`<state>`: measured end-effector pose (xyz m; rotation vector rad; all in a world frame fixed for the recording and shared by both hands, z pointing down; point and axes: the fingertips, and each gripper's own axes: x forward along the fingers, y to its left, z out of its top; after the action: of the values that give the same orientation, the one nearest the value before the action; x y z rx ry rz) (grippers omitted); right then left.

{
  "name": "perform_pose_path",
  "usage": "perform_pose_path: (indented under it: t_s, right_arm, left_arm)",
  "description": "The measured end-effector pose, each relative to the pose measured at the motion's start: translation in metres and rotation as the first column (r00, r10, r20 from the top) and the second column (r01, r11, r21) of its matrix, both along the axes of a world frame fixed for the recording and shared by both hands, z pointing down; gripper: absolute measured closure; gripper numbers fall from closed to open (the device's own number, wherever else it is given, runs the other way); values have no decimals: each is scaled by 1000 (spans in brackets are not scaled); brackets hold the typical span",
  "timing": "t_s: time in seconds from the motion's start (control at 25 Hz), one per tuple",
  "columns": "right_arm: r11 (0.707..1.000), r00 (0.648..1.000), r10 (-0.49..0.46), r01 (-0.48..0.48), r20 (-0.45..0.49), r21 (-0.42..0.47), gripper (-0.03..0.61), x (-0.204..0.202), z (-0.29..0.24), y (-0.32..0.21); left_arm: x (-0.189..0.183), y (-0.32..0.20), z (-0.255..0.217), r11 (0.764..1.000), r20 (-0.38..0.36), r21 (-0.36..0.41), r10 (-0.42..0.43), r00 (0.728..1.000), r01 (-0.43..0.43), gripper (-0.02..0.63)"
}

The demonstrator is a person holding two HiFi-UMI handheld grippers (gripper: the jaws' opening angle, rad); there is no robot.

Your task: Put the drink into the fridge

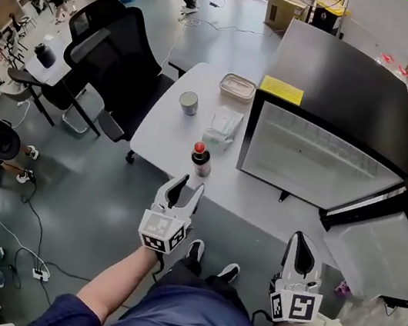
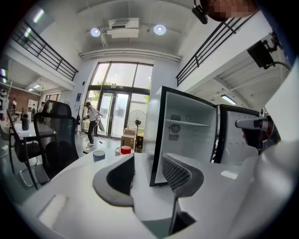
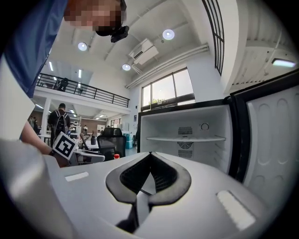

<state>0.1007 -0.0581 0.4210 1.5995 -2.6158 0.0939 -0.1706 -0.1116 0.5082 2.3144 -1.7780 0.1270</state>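
Observation:
The drink (image 1: 201,159), a dark bottle with a red cap, stands near the front edge of the white table (image 1: 162,131). My left gripper (image 1: 187,184) hovers just short of it, low by the table edge. Its jaws are open with nothing between them. In the left gripper view the red cap (image 2: 125,150) peeks over the left jaw of that gripper (image 2: 147,164). The small black fridge (image 1: 323,152) stands on the table's right end with its door (image 1: 375,259) swung wide and its inside (image 3: 187,135) bare. My right gripper (image 1: 300,244) is shut and empty, down in front of the fridge.
A tin can (image 1: 189,103), a clear plastic packet (image 1: 224,127) and a shallow lidded box (image 1: 238,86) sit on the table behind the bottle. A black office chair (image 1: 121,58) stands left of the table. Cables and a power strip (image 1: 37,273) lie on the floor.

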Motion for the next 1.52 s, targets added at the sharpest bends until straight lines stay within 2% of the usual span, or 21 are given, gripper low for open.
perform_pose_path:
  t_s: [0.16, 0.52, 0.76, 0.96, 1.16, 1.52]
  right_arm:
    - [998, 999, 52, -52, -4, -23, 574, -4, 4, -4]
    - [992, 992, 119, -120, -33, -27, 574, -17, 1, -11]
    - [987, 987, 153, -155, -46, -36, 574, -22, 2, -13]
    - [983, 984, 173, -175, -52, -51, 574, -26, 7, -14]
    - [979, 979, 193, -197, -69, -59, 574, -28, 9, -13]
    - [965, 966, 243, -250, -85, -77, 574, -20, 16, -6]
  left_arm:
    - [-13, -19, 26, 999, 14, -47, 22, 1000, -21, 419]
    - [-38, -47, 87, 985, 101, -160, 80, 992, -63, 334]
    - [-38, -65, 106, 979, 93, -181, 117, 989, -99, 239]
    - [-35, -74, 111, 974, 97, -184, 152, 984, -132, 229]
    - [-28, -92, 112, 976, 138, -170, 162, 977, -138, 230]
    - [-23, -112, 122, 983, 116, -139, 136, 984, -120, 232]
